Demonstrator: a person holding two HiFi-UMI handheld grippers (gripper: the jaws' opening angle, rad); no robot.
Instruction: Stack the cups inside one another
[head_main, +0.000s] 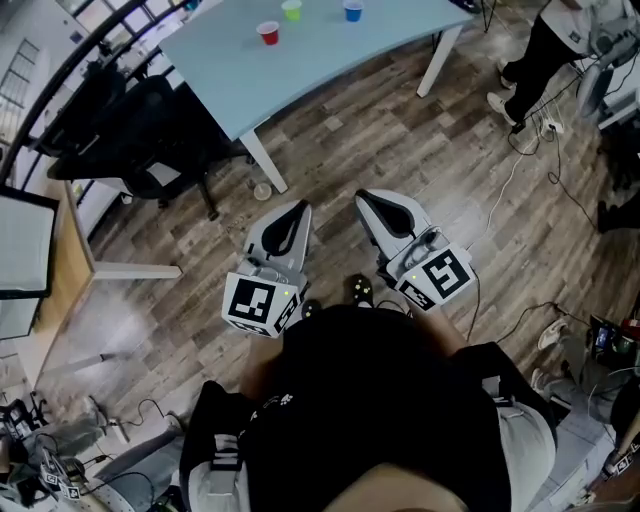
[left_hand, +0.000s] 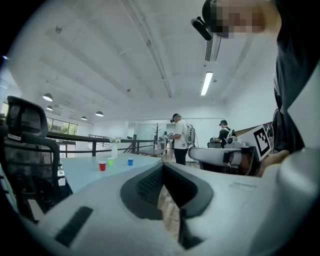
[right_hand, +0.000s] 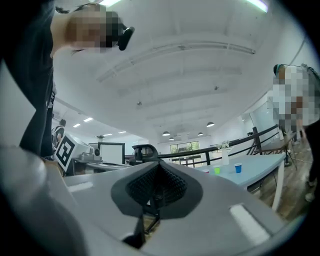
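Well, the cups look like light, thin plastic: squashy, tippy, prob. slick, so pinch one wall at the rim, gently. They stand upright, apart, in a row on the far desk (head_main: 330, 50): red cup (head_main: 268, 33), green cup (head_main: 291, 10), blue cup (head_main: 352, 11). Meanwhile left gripper (head_main: 297, 208) & right gripper (head_main: 365, 198) are both closed w/ nothing betw. jaws, held about level over the floor (head_main: 330, 150), well short of the cups; none stacked yet.
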